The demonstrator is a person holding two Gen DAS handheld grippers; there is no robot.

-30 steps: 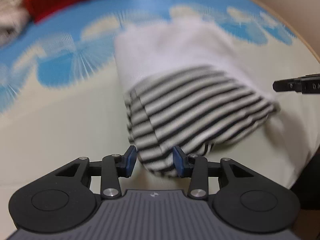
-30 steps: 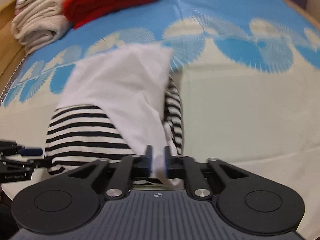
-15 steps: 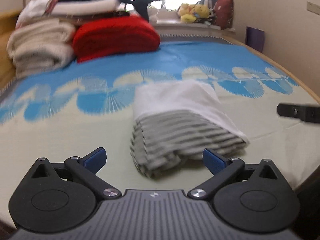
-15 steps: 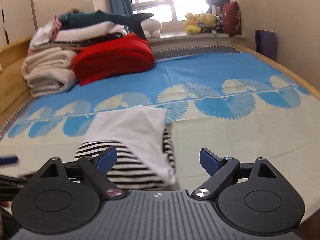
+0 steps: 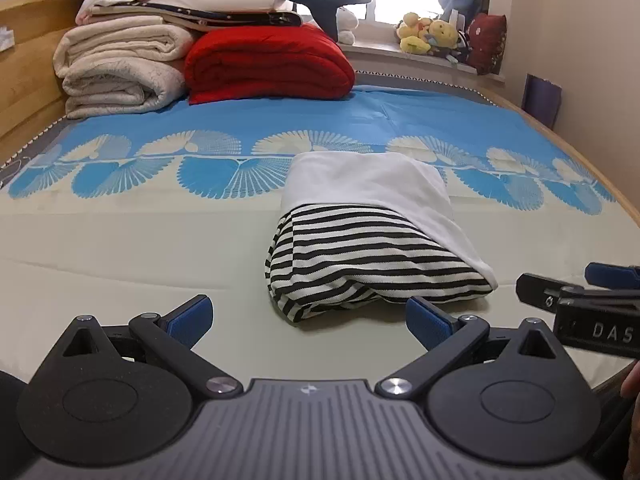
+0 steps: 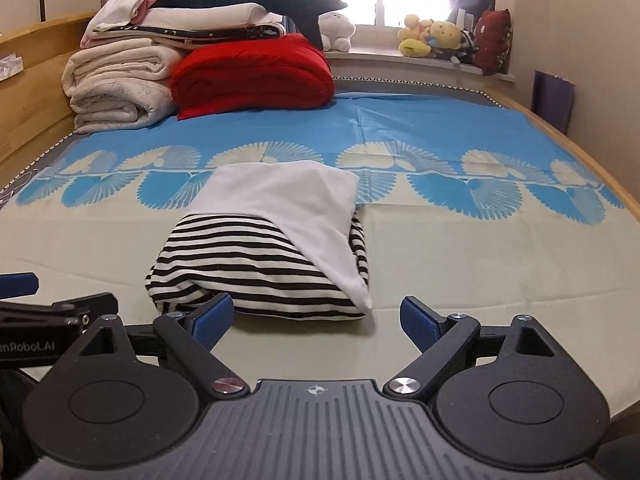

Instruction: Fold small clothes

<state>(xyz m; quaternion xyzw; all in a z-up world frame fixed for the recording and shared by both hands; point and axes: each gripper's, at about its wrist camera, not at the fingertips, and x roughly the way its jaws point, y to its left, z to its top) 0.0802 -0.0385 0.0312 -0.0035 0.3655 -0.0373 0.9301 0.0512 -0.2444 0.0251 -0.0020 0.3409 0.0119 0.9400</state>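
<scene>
Left wrist view: bed (image 5: 120, 248) carries the folded striped garment (image 5: 360, 256), lying just ahead of both grippers. Left gripper (image 5: 308, 318) jaws are spread wide, gripping nothing; right gripper (image 6: 316, 318) likewise. Red quilt (image 5: 268, 64) and cream blankets (image 5: 120, 64) sit far behind.

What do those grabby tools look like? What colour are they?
Both look alike. The left tool has a ridged grey body, black linkage arms on two big round black discs, silver screws, and two fingers with blue textured pads. The right tool matches it. A small compass-like mark sits on each grey body, and white lettering runs along the sides.
</scene>
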